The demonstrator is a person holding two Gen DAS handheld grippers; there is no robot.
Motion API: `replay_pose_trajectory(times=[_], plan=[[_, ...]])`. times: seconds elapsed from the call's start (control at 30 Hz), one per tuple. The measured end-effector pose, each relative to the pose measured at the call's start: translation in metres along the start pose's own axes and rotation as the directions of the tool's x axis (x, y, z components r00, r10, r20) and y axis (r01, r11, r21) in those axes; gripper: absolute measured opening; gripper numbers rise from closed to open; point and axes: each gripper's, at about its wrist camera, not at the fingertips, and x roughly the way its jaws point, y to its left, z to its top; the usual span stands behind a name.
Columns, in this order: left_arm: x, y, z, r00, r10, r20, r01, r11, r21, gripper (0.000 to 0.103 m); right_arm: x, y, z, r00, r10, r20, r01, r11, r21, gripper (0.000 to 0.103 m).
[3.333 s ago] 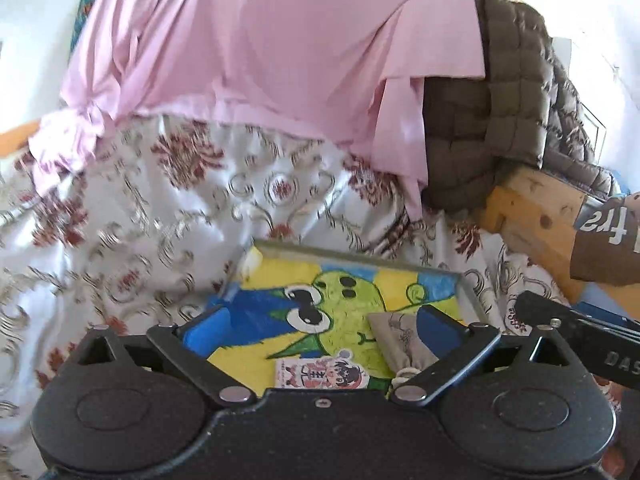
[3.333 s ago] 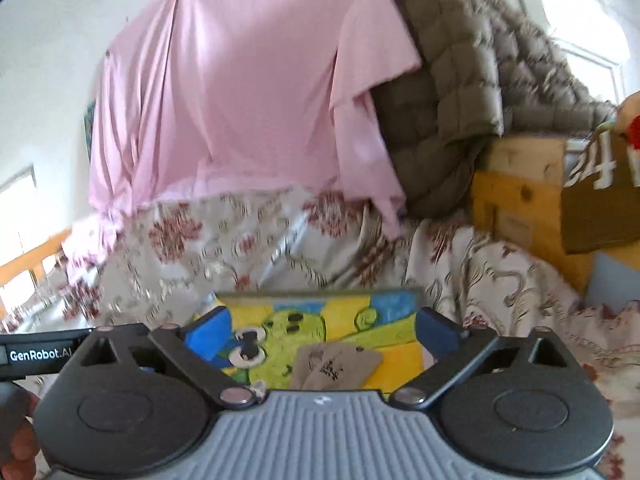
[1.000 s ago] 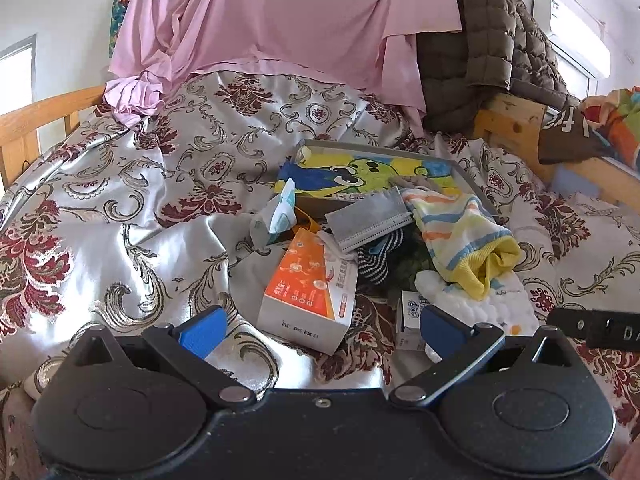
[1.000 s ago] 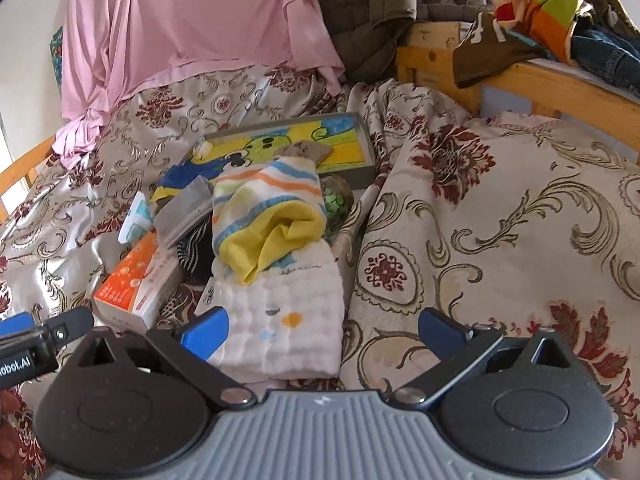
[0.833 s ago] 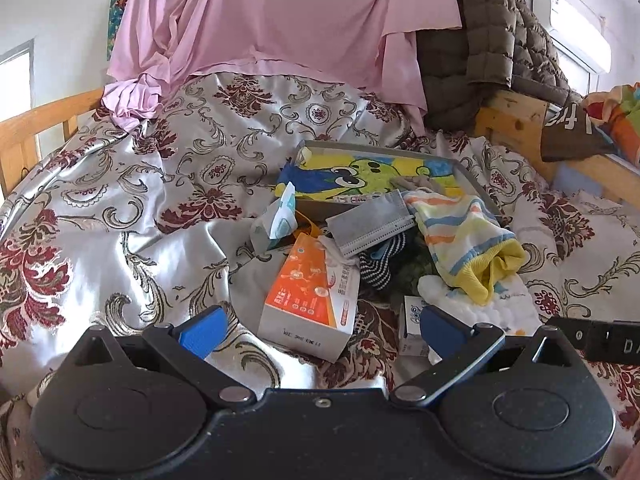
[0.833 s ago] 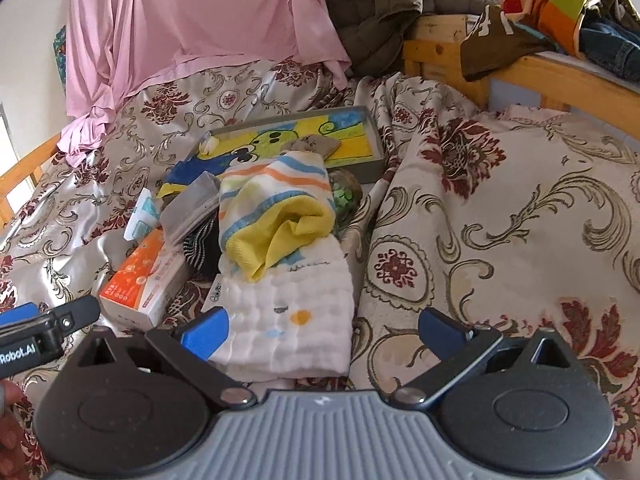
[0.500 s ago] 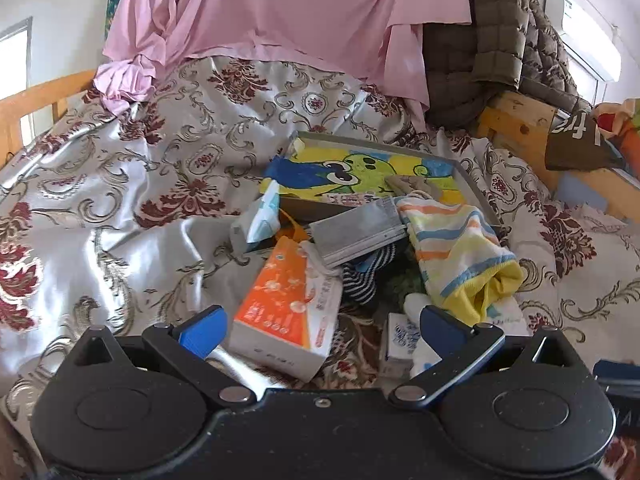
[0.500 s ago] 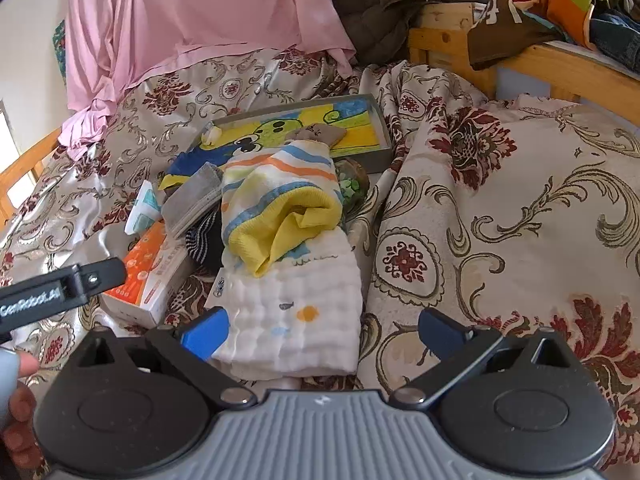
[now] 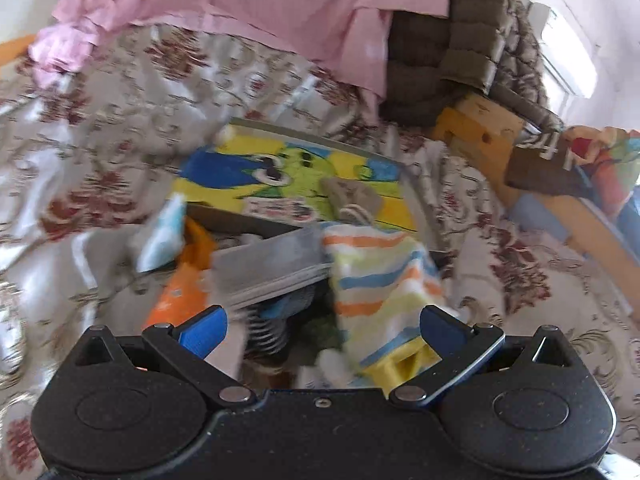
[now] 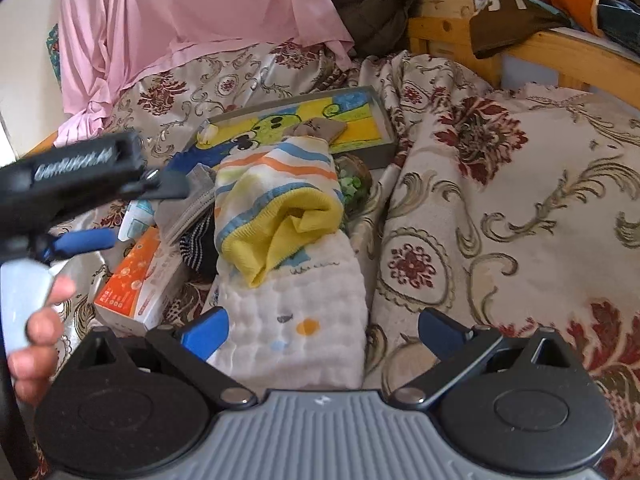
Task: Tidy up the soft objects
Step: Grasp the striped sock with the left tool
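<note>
Your left gripper (image 9: 322, 326) sat at the bottom centre of the left wrist view with its jaws apart and nothing between them; that view was blurred. Your right gripper (image 10: 322, 326) occupied the same place in the right wrist view, jaws likewise apart and empty. The soft pile lay on the bedspread (image 10: 500, 208) in the centre of both views. A striped sock (image 10: 276, 196) with a yellow cuff rested on top of a white cloth (image 10: 296, 320), and the cloth's near edge reached down between the right gripper's blue fingertips (image 10: 206, 330). In the left wrist view the sock (image 9: 380, 272) appeared at centre right, its yellow cuff just above the right-hand fingertip. A grey mask (image 9: 272, 264) lay touching the sock's left edge, with a dark striped item (image 9: 268, 328) partly hidden under it. An orange box (image 10: 136, 280) lay at the left of the pile, beside the cloth, and a small white-and-blue packet (image 9: 164, 232) sat above it. A tray (image 10: 382, 146) with a cartoon print stood beyond the pile in the upper centre; a brown cloth item (image 10: 318, 128) lay inside it, just behind the sock's far end. In the right wrist view the left gripper body (image 10: 80, 176) crossed the left edge above the box, with your left hand (image 10: 36, 340) below it at the lower left. A pink sheet (image 10: 192, 12) hung across the upper left.
</note>
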Motion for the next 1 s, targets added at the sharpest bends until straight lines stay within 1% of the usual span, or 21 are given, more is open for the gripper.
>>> replay_pose_trajectory(times=[0.07, 0.13, 0.27, 0.33, 0.37, 0.43, 0.5, 0.57, 0.6, 0.67, 0.77, 0.87, 0.93, 0.97, 1.0], plan=[[0.011, -0.004, 0.005, 0.999, -0.042, -0.026, 0.042, 0.999, -0.002, 0.102, 0.008, 0.002, 0.001, 1.000, -0.002, -0.008, 0.002, 1.000, -0.014, 0.103], [0.024, -0.009, 0.011, 0.995, -0.080, -0.056, 0.080, 0.997, -0.017, 0.102, 0.014, 0.005, 0.002, 1.000, -0.002, 0.003, 0.003, 1.000, -0.029, 0.103], [0.049, -0.022, 0.021, 0.985, -0.125, -0.120, 0.122, 0.992, -0.039, 0.102, 0.028, 0.009, 0.000, 1.000, -0.009, 0.001, 0.009, 0.999, -0.053, 0.103], [0.060, -0.031, 0.025, 0.981, -0.126, -0.147, 0.124, 0.992, -0.027, 0.102, 0.036, 0.009, 0.000, 1.000, -0.010, -0.024, 0.008, 0.998, -0.060, 0.103], [0.064, -0.037, 0.026, 0.980, -0.118, -0.160, 0.118, 0.993, -0.006, 0.102, 0.038, 0.009, 0.000, 0.999, -0.008, -0.032, 0.006, 0.998, -0.060, 0.103], [0.071, -0.047, 0.028, 0.979, -0.095, -0.181, 0.105, 0.994, 0.045, 0.102, 0.040, 0.009, -0.002, 0.999, -0.002, -0.034, 0.000, 0.998, -0.065, 0.103], [0.077, -0.056, 0.031, 0.977, -0.057, -0.207, 0.077, 0.993, 0.092, 0.102, 0.040, 0.011, -0.003, 0.999, 0.003, -0.036, -0.006, 0.997, -0.078, 0.103], [0.082, -0.059, 0.032, 0.971, -0.029, -0.238, 0.058, 0.992, 0.112, 0.097, 0.039, 0.014, -0.004, 0.999, 0.006, -0.036, -0.009, 0.996, -0.091, 0.103], [0.084, -0.060, 0.033, 0.967, -0.022, -0.255, 0.051, 0.993, 0.108, 0.093, 0.039, 0.014, -0.003, 0.999, 0.008, -0.033, -0.011, 0.996, -0.093, 0.103], [0.088, -0.059, 0.035, 0.958, -0.022, -0.286, 0.045, 0.996, 0.075, 0.091, 0.037, 0.013, -0.003, 1.000, 0.016, -0.026, -0.018, 0.996, -0.087, 0.103], [0.090, -0.060, 0.037, 0.956, -0.015, -0.292, 0.026, 0.999, 0.036, 0.086, 0.037, 0.011, -0.002, 0.999, 0.018, -0.028, -0.020, 0.997, -0.075, 0.103], [0.092, -0.065, 0.038, 0.955, 0.020, -0.295, -0.008, 0.999, 0.043, 0.076, 0.038, 0.010, -0.002, 0.999, 0.019, -0.032, -0.021, 0.997, -0.072, 0.103], [0.092, -0.066, 0.039, 0.954, 0.057, -0.295, -0.040, 0.997, 0.063, 0.061, 0.038, 0.011, -0.002, 0.999, 0.017, -0.034, -0.020, 0.997, -0.074, 0.103], [0.091, -0.066, 0.040, 0.952, 0.078, -0.295, -0.059, 0.996, 0.072, 0.057, 0.039, 0.012, -0.002, 0.999, 0.017, -0.037, -0.020, 0.997, -0.076, 0.103], [0.090, -0.065, 0.040, 0.952, 0.093, -0.292, -0.073, 0.994, 0.077, 0.048, 0.039, 0.012, -0.002, 0.999, 0.016, -0.038, -0.019, 0.997, -0.079, 0.103]])
